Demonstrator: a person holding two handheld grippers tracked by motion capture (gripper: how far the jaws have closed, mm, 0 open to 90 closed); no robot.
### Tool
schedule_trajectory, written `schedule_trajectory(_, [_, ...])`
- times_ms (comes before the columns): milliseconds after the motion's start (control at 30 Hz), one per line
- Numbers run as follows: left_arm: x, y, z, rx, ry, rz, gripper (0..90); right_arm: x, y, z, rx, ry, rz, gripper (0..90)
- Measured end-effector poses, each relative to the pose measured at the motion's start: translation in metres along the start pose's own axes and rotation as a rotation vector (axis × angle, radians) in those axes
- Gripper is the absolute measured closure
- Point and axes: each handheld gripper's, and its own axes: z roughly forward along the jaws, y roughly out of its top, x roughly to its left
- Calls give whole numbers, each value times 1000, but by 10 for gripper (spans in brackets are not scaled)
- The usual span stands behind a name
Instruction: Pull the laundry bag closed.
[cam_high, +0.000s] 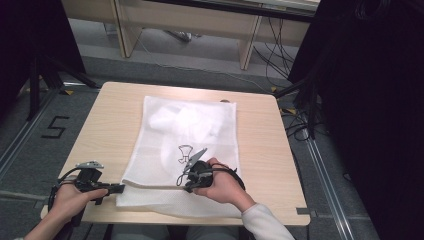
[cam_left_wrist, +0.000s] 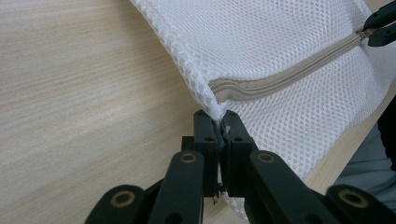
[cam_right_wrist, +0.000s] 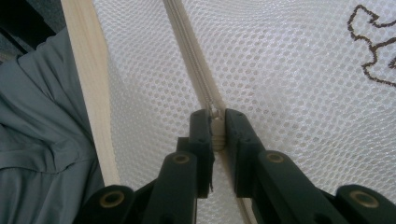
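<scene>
Okay, both tools are clamped. My left gripper (cam_left_wrist: 218, 122) has its jaws pinched tight on the near left corner of the white mesh laundry bag (cam_high: 192, 135), right where the zipper (cam_left_wrist: 285, 77) begins, and my right gripper (cam_right_wrist: 217, 126) is closed on the zipper pull (cam_right_wrist: 217, 128), a small pale tab squeezed between the pads. The bag lies flat across the middle of the wooden table (cam_high: 110, 115), something white bunched inside its far half, a little dark printed figure (cam_high: 185, 153) just beyond my right hand (cam_high: 222, 186). Now here's what matters: the zipper runs along the near edge of the bag, left to right, a long pale line strung between my two tools. In the left gripper view it heads away to the upper right, straight to the black jaw tips of the other gripper (cam_left_wrist: 380, 25). So the left hand (cam_high: 70, 200) is my anchor at the corner, and the right is the one on the slider, well along the track. In the right gripper view the teeth ahead of the pull look closed, heading back toward the corner. I'd judge any travel has to follow that line exactly, parallel to the near table edge, with the left holding the mesh taut so it doesn't bunch.
</scene>
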Motion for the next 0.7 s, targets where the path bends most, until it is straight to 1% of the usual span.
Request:
schedule_trajectory(100, [0, 0, 0, 1, -1, 0, 862, -1, -1, 0, 3, 1, -9, 826])
schedule_trajectory(133, [0, 0, 0, -2, 1, -1, 862, -1, -1, -1, 5, -8, -1, 826])
schedule_trajectory(200, [0, 0, 0, -2, 0, -1, 862, -1, -2, -1, 1, 0, 3, 826])
schedule_trajectory(433, [0, 0, 0, -2, 1, 0, 862, -1, -2, -1, 6, -4, 1, 826])
schedule_trajectory(467, [0, 0, 0, -2, 1, -2, 862, -2, -2, -1, 3, 2, -5, 826])
schedule_trajectory(567, [0, 0, 0, 0, 1, 0, 862, -1, -3, -2, 7, -7, 2, 826])
schedule_trajectory(700, [0, 0, 0, 0, 1, 0, 862, -3, -4, -2, 9, -6, 6, 826])
